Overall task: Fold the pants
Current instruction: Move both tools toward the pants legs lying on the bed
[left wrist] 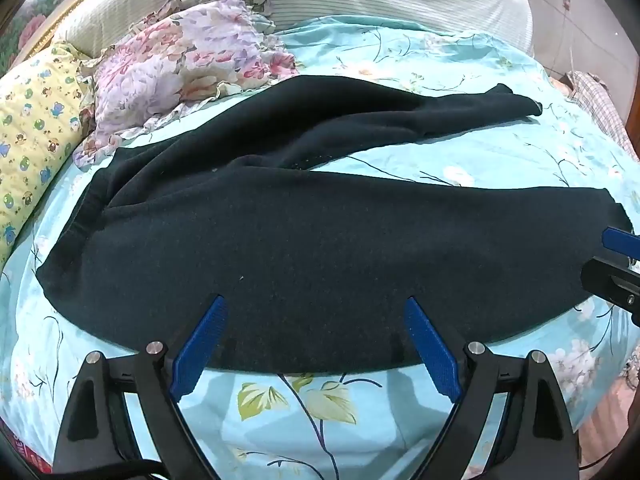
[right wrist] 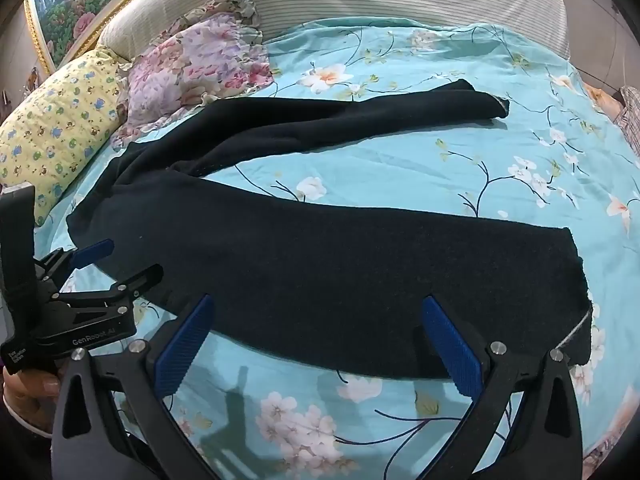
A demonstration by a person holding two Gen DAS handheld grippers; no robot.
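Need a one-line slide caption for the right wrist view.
Open right tool poised over the near leg of dark pants spread on a floral bedsheet, left tool alongside.

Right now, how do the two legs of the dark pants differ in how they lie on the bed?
The near leg lies flat and smooth, its cuff squared off; the far leg is bunched and wrinkled, its cuff narrowed. The near leg lies just ahead of both open grippers, left and right; the far leg lies beyond them, near the floral pillow. Both rest on the blue flowered sheet, spread apart.
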